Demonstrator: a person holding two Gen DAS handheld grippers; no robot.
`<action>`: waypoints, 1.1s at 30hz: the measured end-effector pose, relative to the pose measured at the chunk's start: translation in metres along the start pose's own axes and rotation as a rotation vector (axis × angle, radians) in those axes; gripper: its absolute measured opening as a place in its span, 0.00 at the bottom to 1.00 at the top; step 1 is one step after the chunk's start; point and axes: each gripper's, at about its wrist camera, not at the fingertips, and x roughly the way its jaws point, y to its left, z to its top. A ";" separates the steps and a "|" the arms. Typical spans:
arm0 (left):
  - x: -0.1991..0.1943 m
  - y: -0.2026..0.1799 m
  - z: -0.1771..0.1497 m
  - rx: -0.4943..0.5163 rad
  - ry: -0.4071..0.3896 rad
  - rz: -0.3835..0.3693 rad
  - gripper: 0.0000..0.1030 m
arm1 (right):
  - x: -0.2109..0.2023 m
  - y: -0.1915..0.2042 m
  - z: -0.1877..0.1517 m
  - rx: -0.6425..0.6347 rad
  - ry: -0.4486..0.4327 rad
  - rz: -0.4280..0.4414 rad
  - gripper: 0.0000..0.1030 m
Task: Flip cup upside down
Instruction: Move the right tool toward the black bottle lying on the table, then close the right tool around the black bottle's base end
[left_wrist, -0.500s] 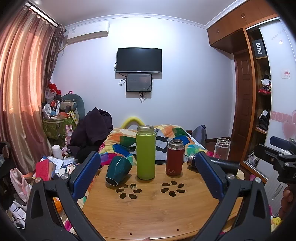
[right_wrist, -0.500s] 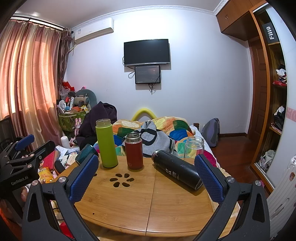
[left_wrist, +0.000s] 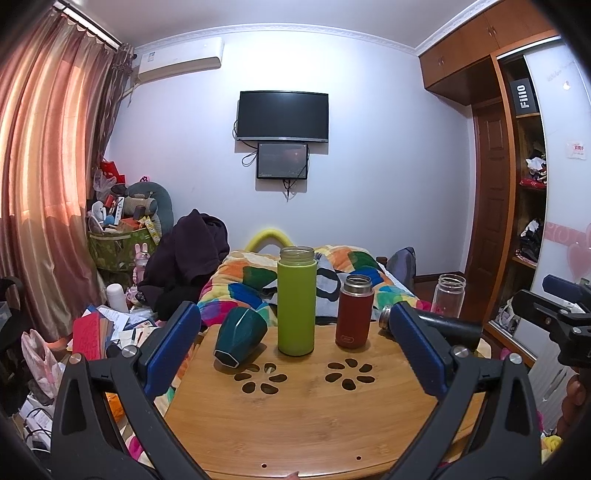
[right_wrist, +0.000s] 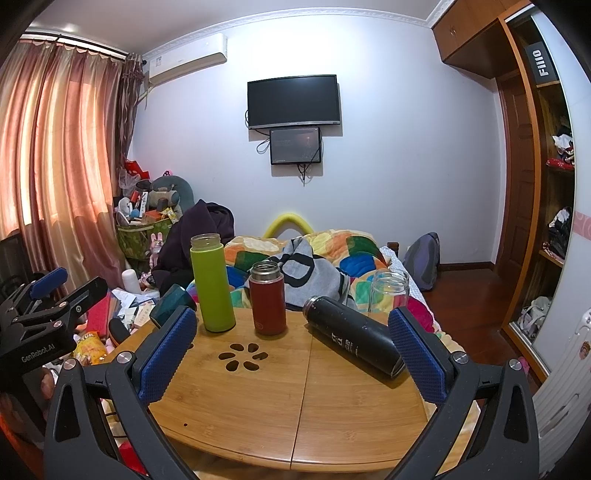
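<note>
Fingers (left_wrist: 173, 350) of the left gripper (left_wrist: 295, 354) are spread wide and empty; the right gripper (right_wrist: 291, 354) is likewise released, grasping nothing. The dark green cup (left_wrist: 240, 338) lies tipped on its side at about 10 o'clock on the bench (left_wrist: 314, 417), near the edge, just beside the upright lime bottle (left_wrist: 296, 300). Likely hazards — a nudge could roll the cup off that edge, or a wide approach could topple the lime bottle or the red flask (left_wrist: 354, 311) at 12 o'clock.
</note>
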 end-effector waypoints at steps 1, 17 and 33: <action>0.000 0.000 0.000 0.001 0.000 0.001 1.00 | 0.001 -0.001 0.000 0.001 0.001 0.001 1.00; 0.006 -0.003 -0.001 0.021 0.008 0.003 1.00 | 0.014 -0.009 -0.008 0.007 0.022 0.007 1.00; 0.068 -0.009 -0.009 0.071 0.112 0.019 1.00 | 0.146 -0.074 -0.022 -0.192 0.277 -0.087 1.00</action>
